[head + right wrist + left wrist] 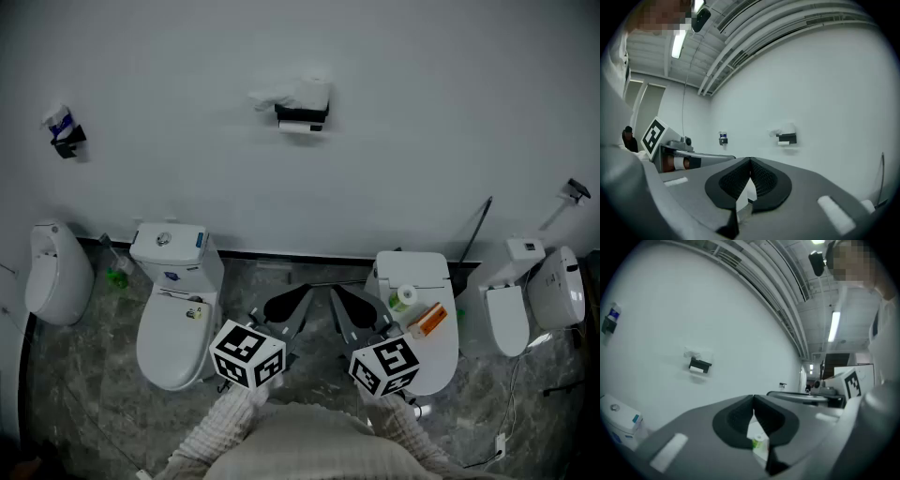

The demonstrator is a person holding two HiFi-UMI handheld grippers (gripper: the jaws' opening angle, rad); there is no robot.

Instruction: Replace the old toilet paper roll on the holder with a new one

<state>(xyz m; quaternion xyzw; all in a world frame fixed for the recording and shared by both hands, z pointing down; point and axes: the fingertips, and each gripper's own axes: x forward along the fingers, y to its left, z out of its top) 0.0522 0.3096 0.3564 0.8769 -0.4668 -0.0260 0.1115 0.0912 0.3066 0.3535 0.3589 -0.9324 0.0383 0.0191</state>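
A black toilet paper holder [301, 114] is fixed high on the white wall, with crumpled white paper [292, 95] on top of it. It also shows in the left gripper view as the holder [699, 365] and in the right gripper view as the holder [787, 138]. A small white and green roll [403, 298] stands on a closed toilet lid [422, 352], beside an orange object [429, 320]. My left gripper [302, 293] and right gripper [339, 294] hang side by side, level, well below the holder. Both are shut and empty, as the left gripper [753, 401] and right gripper [750, 162] show close up.
A second small holder [67, 138] hangs on the wall at the left. Along the wall stand a urinal [54, 274], a white toilet with tank [174, 309] and another toilet [525, 298] at the right. The floor is dark marble.
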